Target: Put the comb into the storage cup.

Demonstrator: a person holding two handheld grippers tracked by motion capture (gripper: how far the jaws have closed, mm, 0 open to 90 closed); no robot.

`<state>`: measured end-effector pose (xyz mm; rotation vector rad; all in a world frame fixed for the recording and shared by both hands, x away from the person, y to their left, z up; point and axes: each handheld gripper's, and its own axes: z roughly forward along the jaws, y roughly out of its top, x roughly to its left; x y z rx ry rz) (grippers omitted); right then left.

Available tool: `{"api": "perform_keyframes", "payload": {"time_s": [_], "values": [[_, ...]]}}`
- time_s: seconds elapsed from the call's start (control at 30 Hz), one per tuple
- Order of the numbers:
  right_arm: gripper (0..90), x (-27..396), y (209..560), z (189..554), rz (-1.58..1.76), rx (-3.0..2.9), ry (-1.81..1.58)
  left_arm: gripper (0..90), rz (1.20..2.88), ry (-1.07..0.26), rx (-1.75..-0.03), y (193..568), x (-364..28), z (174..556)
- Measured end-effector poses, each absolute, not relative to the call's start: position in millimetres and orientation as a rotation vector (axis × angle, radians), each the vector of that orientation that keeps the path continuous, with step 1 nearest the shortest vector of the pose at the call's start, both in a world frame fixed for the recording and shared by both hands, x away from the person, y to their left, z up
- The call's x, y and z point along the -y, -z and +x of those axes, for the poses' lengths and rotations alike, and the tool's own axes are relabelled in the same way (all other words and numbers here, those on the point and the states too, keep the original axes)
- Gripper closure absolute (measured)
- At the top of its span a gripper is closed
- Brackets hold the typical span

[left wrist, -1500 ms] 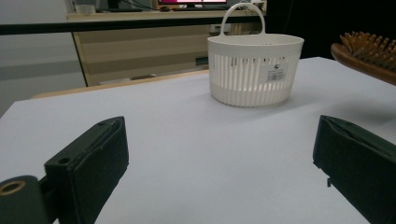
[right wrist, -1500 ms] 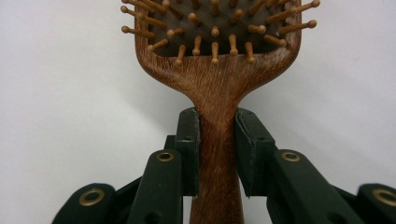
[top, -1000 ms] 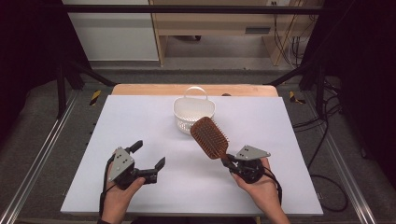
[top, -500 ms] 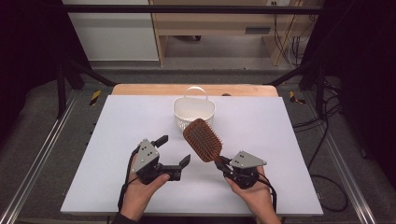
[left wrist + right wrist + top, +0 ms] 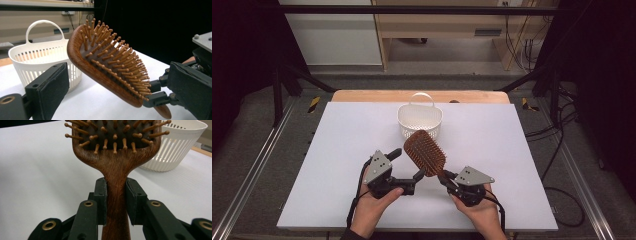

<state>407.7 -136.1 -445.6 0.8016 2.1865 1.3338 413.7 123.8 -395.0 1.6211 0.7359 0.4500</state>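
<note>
A wooden paddle hairbrush [image 5: 425, 152] is held tilted above the white table, bristles up, head toward the basket. My right gripper [image 5: 444, 177] is shut on its handle [image 5: 116, 195], one pad pressed to each side. My left gripper [image 5: 408, 164] stands open just left of the brush head. In the left gripper view the head [image 5: 105, 65] lies between the two black pads [image 5: 48, 87], and neither pad touches it. The white plastic basket [image 5: 409, 127] with a loop handle stands behind the brush.
The white table top [image 5: 337, 150] has free room to the left and right of the hands. Its wooden far edge [image 5: 362, 95] lies behind the basket. Metal rails and cables run along both sides on the floor.
My left gripper has moved right, up to the brush head. The right gripper has kept its hold, and the brush head has shifted slightly left.
</note>
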Motion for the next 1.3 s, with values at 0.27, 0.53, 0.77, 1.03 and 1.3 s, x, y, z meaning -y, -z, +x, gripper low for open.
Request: {"api": "perform_keyframes", "payload": {"time_s": [0.27, 0.53, 0.77, 1.03, 1.3], "values": [[72.6, 133.3, 446.2, 402.8, 0.768, -2.154, -1.366, 6.1, 1.590, -0.373, -0.764, 394.2, -124.7, 423.6], [72.5, 127.2, 445.7, 397.8, 0.711, -2.151, -1.422, 11.2, 1.553, -0.289, -0.790, 388.0, -127.3, 436.5], [72.5, 126.1, 446.3, 396.8, 0.702, -2.151, -1.432, 16.9, 1.512, -0.241, -0.811, 384.1, -129.4, 439.0], [72.5, 125.8, 446.9, 396.7, 0.703, -2.150, -1.436, 27.1, 1.497, -0.207, -0.824, 383.4, -131.2, 441.1], [72.5, 124.8, 447.7, 396.7, 0.703, -2.152, -1.445, 33.8, 1.490, -0.190, -0.828, 381.7, -130.2, 442.3]]}}
